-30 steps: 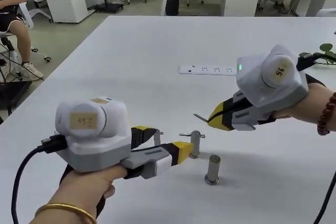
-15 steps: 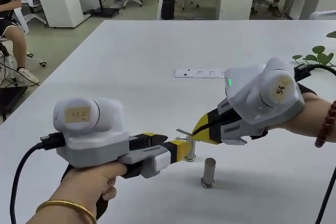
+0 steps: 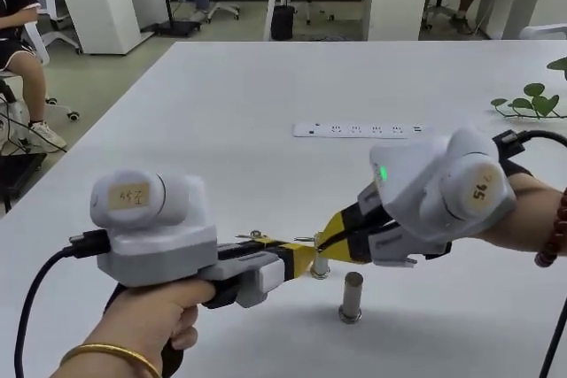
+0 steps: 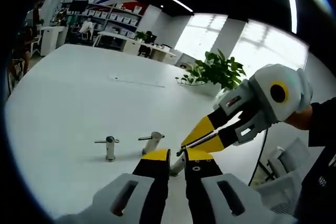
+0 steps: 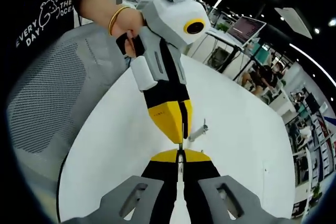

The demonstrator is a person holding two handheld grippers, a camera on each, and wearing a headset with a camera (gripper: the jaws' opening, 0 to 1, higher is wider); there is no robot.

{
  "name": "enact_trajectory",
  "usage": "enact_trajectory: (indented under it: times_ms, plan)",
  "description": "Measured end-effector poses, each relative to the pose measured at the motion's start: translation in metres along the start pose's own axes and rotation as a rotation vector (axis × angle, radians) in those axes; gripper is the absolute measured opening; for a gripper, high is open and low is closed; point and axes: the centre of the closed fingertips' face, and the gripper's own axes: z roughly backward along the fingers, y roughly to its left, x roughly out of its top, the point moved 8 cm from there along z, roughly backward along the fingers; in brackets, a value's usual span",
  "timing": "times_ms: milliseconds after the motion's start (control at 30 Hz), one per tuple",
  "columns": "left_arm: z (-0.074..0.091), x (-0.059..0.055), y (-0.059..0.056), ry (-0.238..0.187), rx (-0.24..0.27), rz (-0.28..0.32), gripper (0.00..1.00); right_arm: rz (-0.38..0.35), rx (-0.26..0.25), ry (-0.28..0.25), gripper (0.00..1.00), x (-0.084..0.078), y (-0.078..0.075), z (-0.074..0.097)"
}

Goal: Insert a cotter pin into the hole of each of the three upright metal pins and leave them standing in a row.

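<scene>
we hold two pistol-shaped tools in pale grey and white. our left gripper (image 3: 306, 259) has a rounded white head with a tan label of handwritten digits. its black jaws are tipped in yellow, and a black cable (image 3: 35, 298) leaves its rear toward 8 o'clock. our right gripper (image 3: 330, 231) is built the same. it has a small green light on its 10 o'clock side and a round tan sticker with a handwritten number. its black lead (image 3: 540, 135) runs off toward 3 o'clock. a gold bangle (image 3: 106, 353) circles our left wrist, and dark red beads (image 3: 551, 229) circle our right. at 10 o'clock in the right gripper view we wear a black t-shirt (image 5: 58, 3) with white lettering.
</scene>
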Motion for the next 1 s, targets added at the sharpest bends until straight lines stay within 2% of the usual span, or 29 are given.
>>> enact_trajectory:
  times_ms: [333, 467, 600, 733, 833, 1000]
  plan:
    - [-0.0014, -0.0006, -0.0045, -0.005, -0.03, 0.034, 0.0, 0.024, -0.004, 0.0, 0.0, 0.0045, 0.0009, 0.0013]
    - [-0.001, -0.0015, -0.0039, -0.002, -0.027, 0.07, 0.0, 0.03, -0.001, 0.002, 0.0, 0.0055, 0.0015, 0.0008]
    - [0.0005, -0.0014, -0.0038, -0.011, -0.032, 0.069, 0.0, 0.033, -0.005, 0.0, 0.0, 0.0064, 0.0015, 0.0011]
    - [0.0015, -0.0015, -0.0035, -0.017, -0.038, 0.058, 0.0, -0.01, -0.005, -0.002, 0.0, 0.0072, 0.0014, 0.0015]
    - [0.0022, -0.0012, -0.0031, -0.024, -0.04, 0.029, 0.0, -0.019, -0.014, -0.008, 0.0, 0.0073, 0.0011, 0.0007]
    - [0.0039, -0.0017, -0.0009, -0.024, -0.035, 0.008, 0.0, -0.085, -0.017, -0.011, 0.0, 0.0037, 0.0005, -0.0007]
